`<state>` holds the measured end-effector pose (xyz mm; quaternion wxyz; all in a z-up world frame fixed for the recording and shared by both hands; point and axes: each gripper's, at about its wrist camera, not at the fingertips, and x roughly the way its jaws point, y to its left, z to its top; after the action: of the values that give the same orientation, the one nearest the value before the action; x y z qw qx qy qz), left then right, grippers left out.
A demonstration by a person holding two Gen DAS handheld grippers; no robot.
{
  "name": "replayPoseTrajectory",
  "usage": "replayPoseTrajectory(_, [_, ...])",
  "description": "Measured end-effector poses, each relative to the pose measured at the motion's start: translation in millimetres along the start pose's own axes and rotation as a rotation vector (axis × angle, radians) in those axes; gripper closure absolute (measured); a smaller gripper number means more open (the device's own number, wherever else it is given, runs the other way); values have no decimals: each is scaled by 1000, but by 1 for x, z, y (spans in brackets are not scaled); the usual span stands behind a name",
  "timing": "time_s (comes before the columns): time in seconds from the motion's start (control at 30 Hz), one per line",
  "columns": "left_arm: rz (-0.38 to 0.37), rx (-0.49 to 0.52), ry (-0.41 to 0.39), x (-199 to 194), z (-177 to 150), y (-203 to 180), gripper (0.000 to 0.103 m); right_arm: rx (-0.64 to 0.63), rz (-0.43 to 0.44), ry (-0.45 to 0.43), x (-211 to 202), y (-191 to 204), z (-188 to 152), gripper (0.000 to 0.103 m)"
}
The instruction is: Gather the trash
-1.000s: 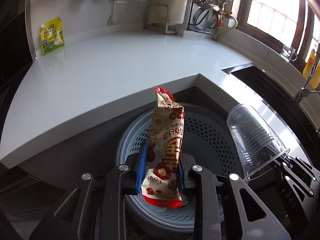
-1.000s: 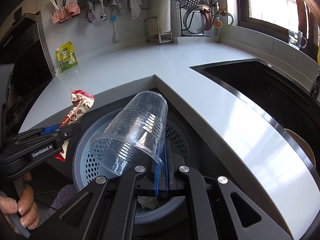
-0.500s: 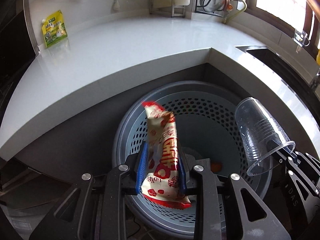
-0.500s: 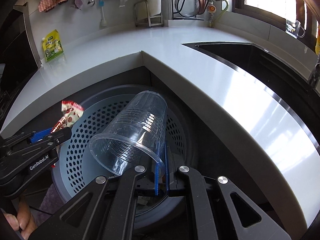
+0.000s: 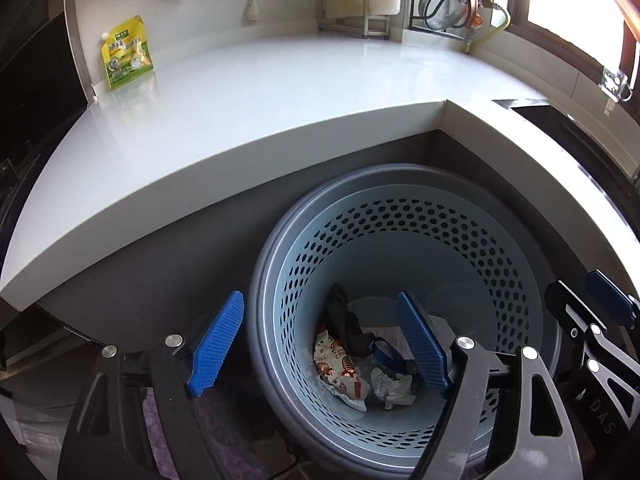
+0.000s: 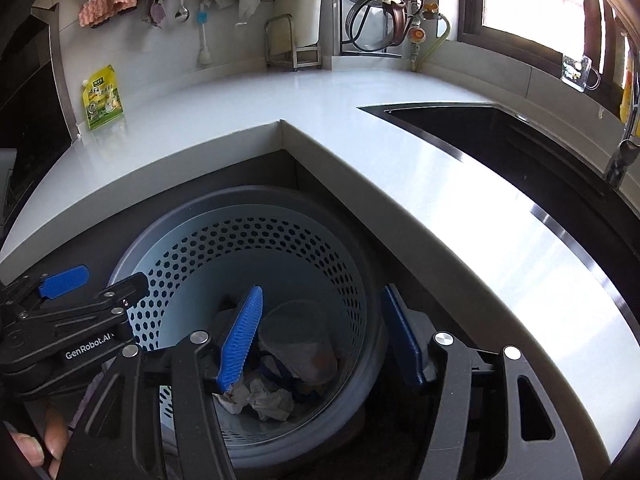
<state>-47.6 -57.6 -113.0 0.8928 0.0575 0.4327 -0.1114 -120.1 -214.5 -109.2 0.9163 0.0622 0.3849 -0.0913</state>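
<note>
The perforated pale-blue waste basket (image 5: 404,240) stands on the floor in the inner corner of the white countertop (image 5: 248,92). At its bottom lies the red-and-white snack wrapper (image 5: 340,368), crumpled and printed with red circles, beside a ball of white paper (image 5: 390,386) and a dark blue strap. The clear plastic cup (image 6: 298,336) also rests at the bottom, on its side, faint against the litter.

A second ago the left gripper (image 5: 320,350) pinched the wrapper upright above the basket and the right gripper (image 6: 322,338) clamped the cup's rim; both items have since dropped in. Both sets of jaws are opening, standing wide with nothing between the pads.

The wrapper's long axis runs from the basket's near wall towards its centre, lying flat. The cup's long axis cannot be told.
</note>
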Motion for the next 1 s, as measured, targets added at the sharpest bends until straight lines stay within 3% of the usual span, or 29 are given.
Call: replayPoseTrajectory(1.0, [-9, 11, -43, -23, 3, 3, 22, 9, 6, -34, -21, 1, 6, 40])
